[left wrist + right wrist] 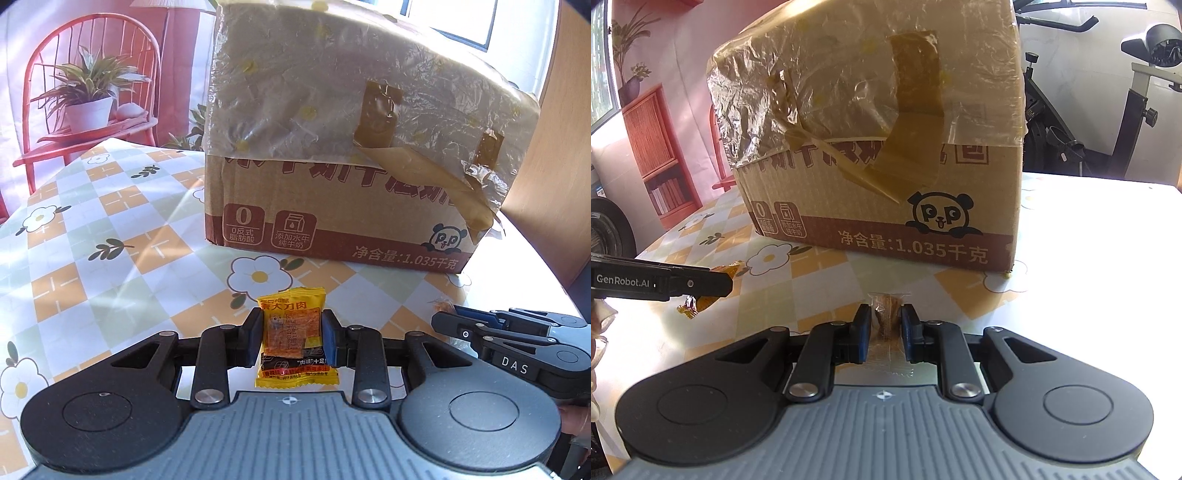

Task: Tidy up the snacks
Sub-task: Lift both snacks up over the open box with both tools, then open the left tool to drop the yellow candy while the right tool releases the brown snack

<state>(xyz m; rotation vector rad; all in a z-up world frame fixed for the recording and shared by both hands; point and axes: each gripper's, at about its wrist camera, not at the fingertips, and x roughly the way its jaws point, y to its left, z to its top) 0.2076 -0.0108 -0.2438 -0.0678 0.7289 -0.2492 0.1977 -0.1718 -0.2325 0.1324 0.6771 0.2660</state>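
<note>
My left gripper (pixel 291 338) is shut on a yellow and orange snack packet (pixel 293 341), held upright between the blue pads above the tablecloth. My right gripper (pixel 884 325) is shut on a clear packet with a brown snack inside (pixel 885 319). In the left wrist view the right gripper (pixel 448 314) shows at the right edge with that snack (pixel 441 306) at its tip. In the right wrist view the left gripper's finger (pixel 683 282) comes in from the left with the yellow packet (pixel 698 302) in it. A taped cardboard box (pixel 351 147) (pixel 879 147) stands just ahead of both grippers.
The table (pixel 92 240) wears a checked cloth with white flowers. A backdrop with a red chair and plant (pixel 88 92) hangs behind on the left. An exercise bike (pixel 1089 110) stands beyond the table at the right. A hand (pixel 576 421) shows at the lower right edge.
</note>
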